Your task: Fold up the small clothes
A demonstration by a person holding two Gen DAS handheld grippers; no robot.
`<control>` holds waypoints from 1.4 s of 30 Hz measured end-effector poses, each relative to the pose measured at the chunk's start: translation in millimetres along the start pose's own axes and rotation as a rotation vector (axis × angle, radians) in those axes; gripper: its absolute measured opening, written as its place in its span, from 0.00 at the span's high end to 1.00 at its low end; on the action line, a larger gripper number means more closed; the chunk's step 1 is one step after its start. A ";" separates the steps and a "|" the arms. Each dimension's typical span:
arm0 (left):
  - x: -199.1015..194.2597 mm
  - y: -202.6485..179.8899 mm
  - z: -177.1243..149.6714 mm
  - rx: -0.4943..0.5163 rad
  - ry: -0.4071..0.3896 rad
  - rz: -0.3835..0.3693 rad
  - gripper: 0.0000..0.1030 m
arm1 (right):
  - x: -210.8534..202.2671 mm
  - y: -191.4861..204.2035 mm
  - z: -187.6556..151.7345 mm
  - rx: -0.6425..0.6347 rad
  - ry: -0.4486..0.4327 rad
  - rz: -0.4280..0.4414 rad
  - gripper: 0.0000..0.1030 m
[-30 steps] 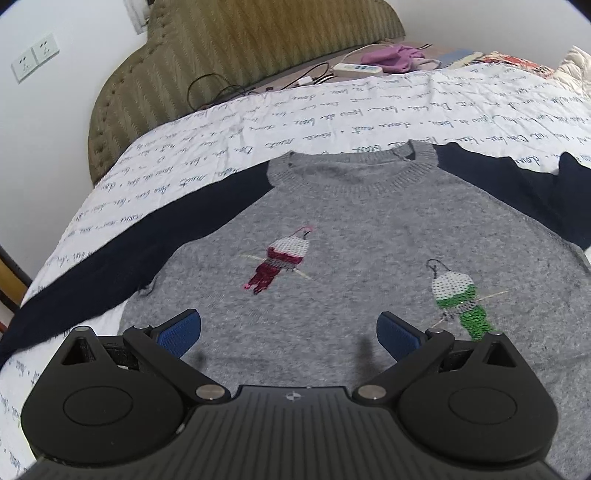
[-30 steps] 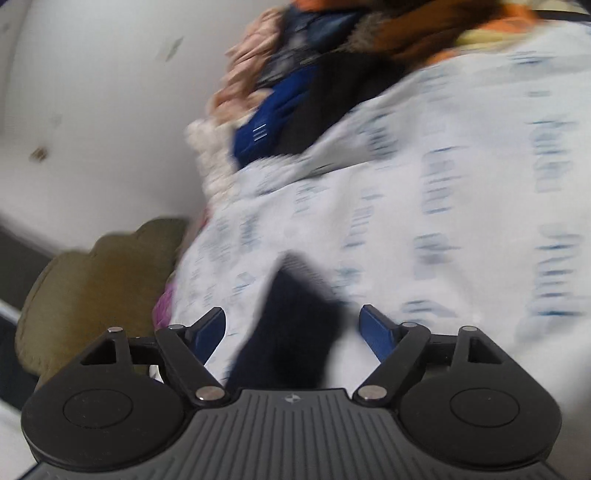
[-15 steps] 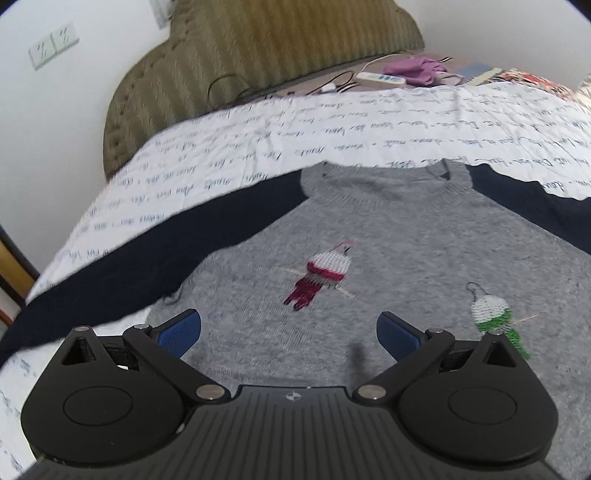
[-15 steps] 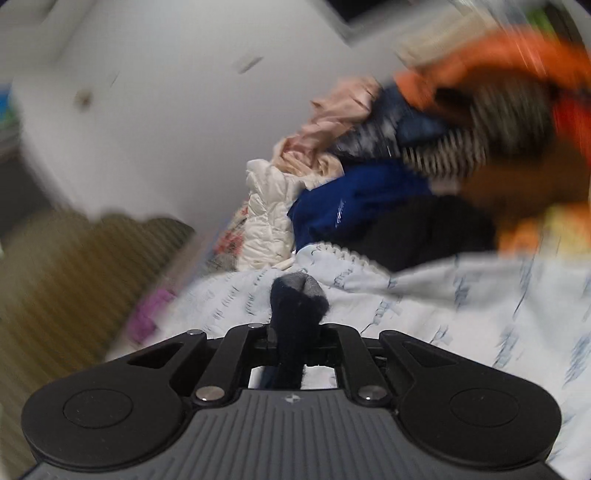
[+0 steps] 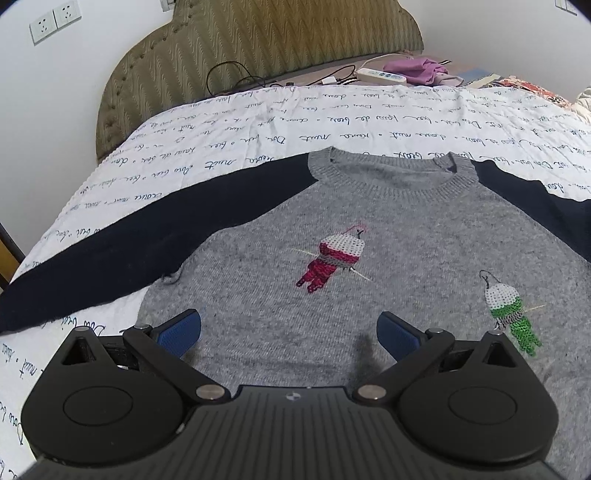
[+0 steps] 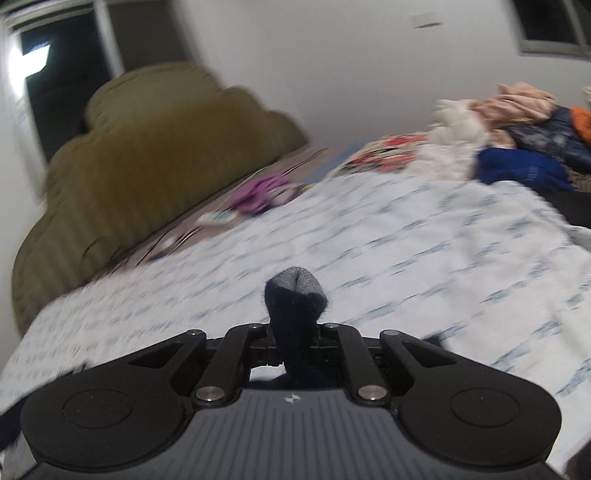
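A small grey sweater (image 5: 388,236) with navy sleeves and two stitched figures lies face up on the white printed bedsheet (image 5: 258,122). Its left sleeve (image 5: 122,236) stretches out flat towards the bed's left edge. My left gripper (image 5: 288,328) hovers open over the lower part of the sweater's body, with nothing between its blue pads (image 5: 177,330). In the right wrist view, my right gripper (image 6: 293,336) is shut on the sweater's navy sleeve end with its grey cuff (image 6: 295,295), lifted above the sheet (image 6: 406,240). That view is blurred by motion.
An olive padded headboard (image 5: 258,48) stands behind the bed, with a power strip (image 5: 380,75), cables and a purple cloth (image 5: 424,70) along its base. A pile of mixed clothes (image 6: 517,140) sits at the bed's far right. Wall sockets (image 5: 55,20) are at upper left.
My right gripper closed on the navy sleeve end, lifted it and swung round towards the headboard. The left gripper drifted a little over the sweater and stayed open.
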State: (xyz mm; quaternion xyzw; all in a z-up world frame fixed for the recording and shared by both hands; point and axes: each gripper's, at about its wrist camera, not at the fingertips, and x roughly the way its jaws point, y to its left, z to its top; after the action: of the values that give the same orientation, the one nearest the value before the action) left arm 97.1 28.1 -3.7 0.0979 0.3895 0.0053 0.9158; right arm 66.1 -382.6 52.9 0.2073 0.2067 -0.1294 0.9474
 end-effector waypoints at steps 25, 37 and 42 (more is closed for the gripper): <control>-19.2 55.8 -11.1 -0.066 -0.062 0.008 0.00 | 53.7 232.8 -95.4 -0.291 0.204 0.228 0.90; -24.8 97.8 -21.1 -0.122 -0.065 0.110 0.00 | 84.0 322.7 -123.7 -0.359 0.233 0.293 0.90; -24.2 115.3 -25.7 -0.174 -0.054 0.137 0.00 | 96.6 347.2 -131.9 -0.355 0.248 0.315 0.90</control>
State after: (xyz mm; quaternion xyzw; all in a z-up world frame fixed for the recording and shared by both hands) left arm 69.6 143.6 17.2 0.0445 0.3551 0.0988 0.9285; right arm 221.5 -33.4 18.4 0.0816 0.3058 0.0842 0.9448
